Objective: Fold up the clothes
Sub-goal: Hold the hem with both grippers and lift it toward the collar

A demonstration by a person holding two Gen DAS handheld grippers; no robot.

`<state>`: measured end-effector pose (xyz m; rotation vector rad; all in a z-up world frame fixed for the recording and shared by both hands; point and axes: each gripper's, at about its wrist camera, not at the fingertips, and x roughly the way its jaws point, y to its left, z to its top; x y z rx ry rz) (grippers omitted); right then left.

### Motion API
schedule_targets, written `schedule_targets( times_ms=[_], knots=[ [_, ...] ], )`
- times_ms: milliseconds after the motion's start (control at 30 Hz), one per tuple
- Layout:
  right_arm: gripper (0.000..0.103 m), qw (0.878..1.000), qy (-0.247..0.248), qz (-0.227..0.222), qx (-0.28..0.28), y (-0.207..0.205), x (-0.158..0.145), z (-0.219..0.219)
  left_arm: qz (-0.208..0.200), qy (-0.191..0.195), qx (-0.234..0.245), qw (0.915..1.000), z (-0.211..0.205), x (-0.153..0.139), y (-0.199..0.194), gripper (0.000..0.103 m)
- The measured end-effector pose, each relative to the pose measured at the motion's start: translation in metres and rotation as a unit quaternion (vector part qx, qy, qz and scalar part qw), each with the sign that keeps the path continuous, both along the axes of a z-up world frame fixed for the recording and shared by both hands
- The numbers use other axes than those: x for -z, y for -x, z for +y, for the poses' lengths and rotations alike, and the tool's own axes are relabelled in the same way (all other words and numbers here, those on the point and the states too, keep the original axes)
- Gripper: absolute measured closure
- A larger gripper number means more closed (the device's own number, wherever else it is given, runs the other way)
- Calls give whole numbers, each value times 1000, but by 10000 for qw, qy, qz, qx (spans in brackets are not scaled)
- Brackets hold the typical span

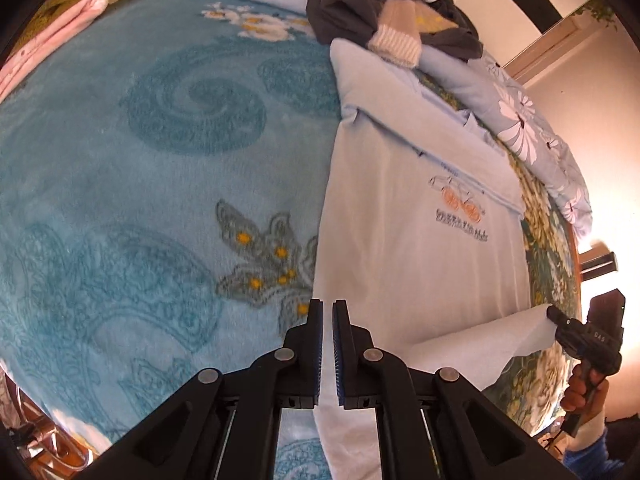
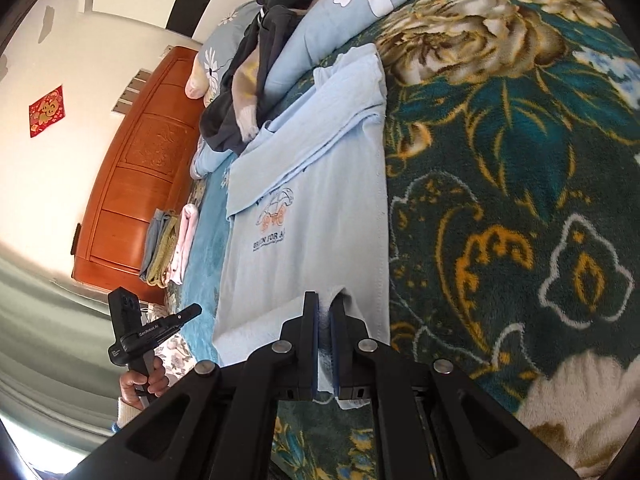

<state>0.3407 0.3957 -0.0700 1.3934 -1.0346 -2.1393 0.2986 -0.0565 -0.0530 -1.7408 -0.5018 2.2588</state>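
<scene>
Right wrist: shirt print "FOR A"

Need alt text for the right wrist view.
The right gripper is shut on the hem of a light blue shirt lying on a floral blanket. At lower left a hand holds the left gripper.

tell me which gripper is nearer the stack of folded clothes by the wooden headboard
Left. The left gripper holds the light blue t-shirt hem on the side toward the folded stack; the right gripper grips the hem's opposite corner, farther away.
</scene>
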Motion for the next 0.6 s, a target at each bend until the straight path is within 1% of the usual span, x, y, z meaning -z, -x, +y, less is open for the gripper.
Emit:
schedule_targets(
  times_ms=[67,133,267,300,367,433,467,533,600],
  knots=[
    [98,10000,20,-85,30,-4,6,2,-197,-57,-57,9998,-2,10,-10,96],
    [98,9999,38,-129,44,-6,8,3,-307,-153,-87,9994,-3,14,-22,90],
    [98,9999,17,-102,11,-8,4,3,-470,-372,-110,9981,-5,16,-45,85],
    [98,10000,-4,-99,-2,-8,3,3,-508,-437,-126,9977,-5,17,-47,81],
    [98,9999,-14,-105,-3,-8,4,2,-494,-471,-127,9976,-4,16,-51,78],
    [98,9999,-1,-107,18,-8,4,1,-472,-541,-122,9973,-3,15,-55,69],
    [98,9999,-2,-103,20,-8,4,1,-454,-587,-121,9972,-2,15,-57,68],
    [98,10000,-11,-86,14,-10,3,0,-422,-554,-119,9975,0,15,-59,67],
    [97,10000,-19,-82,19,-12,2,0,-401,-443,-70,9982,5,13,-62,67]
  ],
)
